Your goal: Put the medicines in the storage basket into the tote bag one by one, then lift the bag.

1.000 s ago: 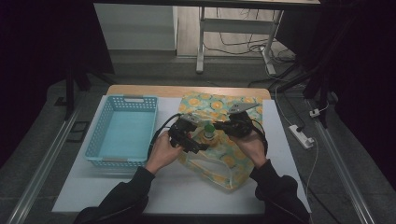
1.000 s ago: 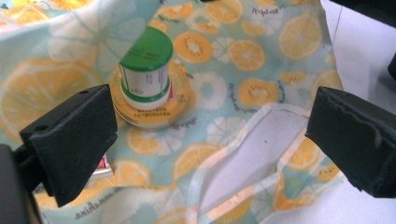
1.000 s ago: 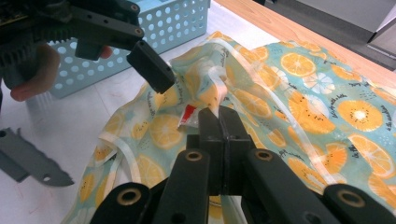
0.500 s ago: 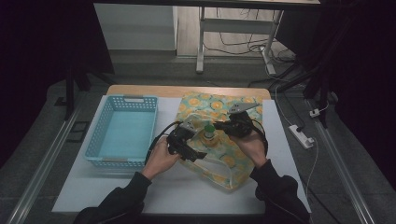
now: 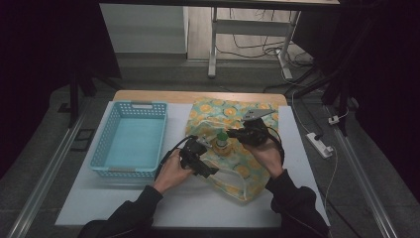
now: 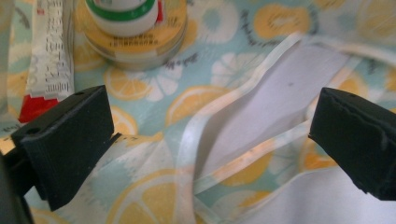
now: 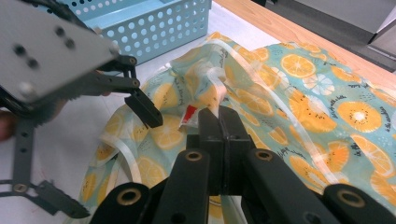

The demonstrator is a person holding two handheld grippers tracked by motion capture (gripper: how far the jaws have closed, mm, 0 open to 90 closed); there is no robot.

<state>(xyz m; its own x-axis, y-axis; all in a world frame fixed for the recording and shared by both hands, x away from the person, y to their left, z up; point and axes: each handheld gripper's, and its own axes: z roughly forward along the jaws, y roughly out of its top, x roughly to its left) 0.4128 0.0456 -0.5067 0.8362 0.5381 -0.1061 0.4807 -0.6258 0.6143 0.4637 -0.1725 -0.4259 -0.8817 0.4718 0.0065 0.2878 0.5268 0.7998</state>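
The left gripper (image 5: 198,161) is at the near left edge of the fruit-print bag (image 5: 247,173), and its two black jaws stand wide apart with nothing between them. In the left gripper view the jaws frame the pale rim and handle strips of the bag (image 6: 243,135), and white table surface shows through the gap under these strips. Just beyond the jaws, inside the open mouth of the bag, stands a round yellow jar (image 6: 135,37) with a white cap that has a green band. It stands upright, so its long axis points up from the table. A flat white and red sachet (image 6: 46,65) lies just left of the jar in this view, and its long side runs away from the camera.

The right gripper (image 5: 242,135) is a little farther and to the right, near the jar (image 5: 222,144) in the high view. Its jaws are pressed together on a fold of the bag's rim (image 7: 212,88), and the cloth rises from between the tips. In the right gripper view the red end of the sachet (image 7: 189,114) shows just beside these tips.

The bag lies flat on the white table (image 5: 124,198), with its long axis going from the near right to the far left, and its mouth faces left toward the left gripper.

Well apart, at the left, stands a blue plastic basket (image 5: 106,144) with holes in its walls; its bottom is bare.
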